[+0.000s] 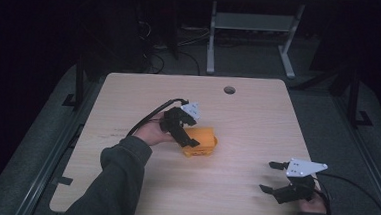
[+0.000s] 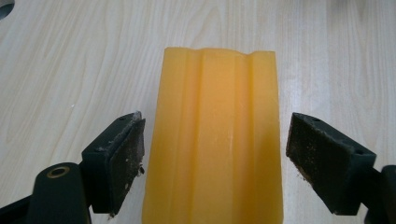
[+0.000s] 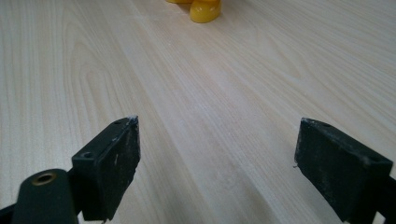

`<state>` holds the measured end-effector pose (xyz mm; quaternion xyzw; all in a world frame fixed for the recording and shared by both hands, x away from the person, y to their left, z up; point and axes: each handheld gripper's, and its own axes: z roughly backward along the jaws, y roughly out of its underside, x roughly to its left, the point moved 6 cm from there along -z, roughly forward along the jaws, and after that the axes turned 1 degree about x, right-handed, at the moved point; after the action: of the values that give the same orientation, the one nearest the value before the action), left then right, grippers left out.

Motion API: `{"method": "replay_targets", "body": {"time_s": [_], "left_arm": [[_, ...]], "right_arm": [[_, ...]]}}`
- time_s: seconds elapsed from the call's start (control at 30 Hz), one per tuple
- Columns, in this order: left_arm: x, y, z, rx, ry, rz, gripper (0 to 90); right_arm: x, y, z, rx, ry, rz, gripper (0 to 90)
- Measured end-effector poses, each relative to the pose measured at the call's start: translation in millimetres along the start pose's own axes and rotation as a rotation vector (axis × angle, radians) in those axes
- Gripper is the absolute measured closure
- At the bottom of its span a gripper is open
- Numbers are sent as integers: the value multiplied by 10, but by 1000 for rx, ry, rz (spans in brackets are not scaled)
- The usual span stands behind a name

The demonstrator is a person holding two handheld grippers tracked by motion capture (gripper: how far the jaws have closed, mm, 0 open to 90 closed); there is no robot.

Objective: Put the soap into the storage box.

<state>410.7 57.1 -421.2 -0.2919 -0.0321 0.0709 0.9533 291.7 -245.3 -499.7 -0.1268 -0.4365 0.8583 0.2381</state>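
Note:
A yellow-orange ribbed block [image 1: 201,141] lies on the light wooden table [image 1: 238,115] near its middle. My left gripper [image 1: 189,137] is over the block's left end, open, one jaw on each side. In the left gripper view the block [image 2: 215,140] runs between the two black pads [image 2: 122,158] with small gaps on both sides, so neither pad presses it. My right gripper [image 1: 272,176] rests open near the front right of the table, with only bare wood between its jaws [image 3: 217,163]. The block's rounded yellow end [image 3: 203,10] shows far off in the right gripper view.
A round cable hole [image 1: 229,90] sits near the table's far edge. Beyond the table stand the metal legs of another desk [image 1: 211,38] and loose cables on a dark floor. Black cables trail from both grippers across the table.

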Motion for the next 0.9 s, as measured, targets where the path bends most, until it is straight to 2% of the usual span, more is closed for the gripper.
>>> {"method": "replay_targets", "body": {"time_s": [0.37, 0.63, 0.77, 0.9], "left_arm": [[-33, 53, 103, -11, -13, 9, 194], [-79, 165, 225, -16, -17, 37, 225], [-112, 250, 320, -39, -37, 53, 220], [-142, 320, 382, -32, -55, 62, 211]], "right_arm": [[-12, -9, 0, -3, 11, -5, 135], [-10, -9, -8, 1, 13, -3, 135], [-8, -13, -14, 3, 16, -1, 135], [-15, -11, -21, 8, 20, 4, 135]]}}
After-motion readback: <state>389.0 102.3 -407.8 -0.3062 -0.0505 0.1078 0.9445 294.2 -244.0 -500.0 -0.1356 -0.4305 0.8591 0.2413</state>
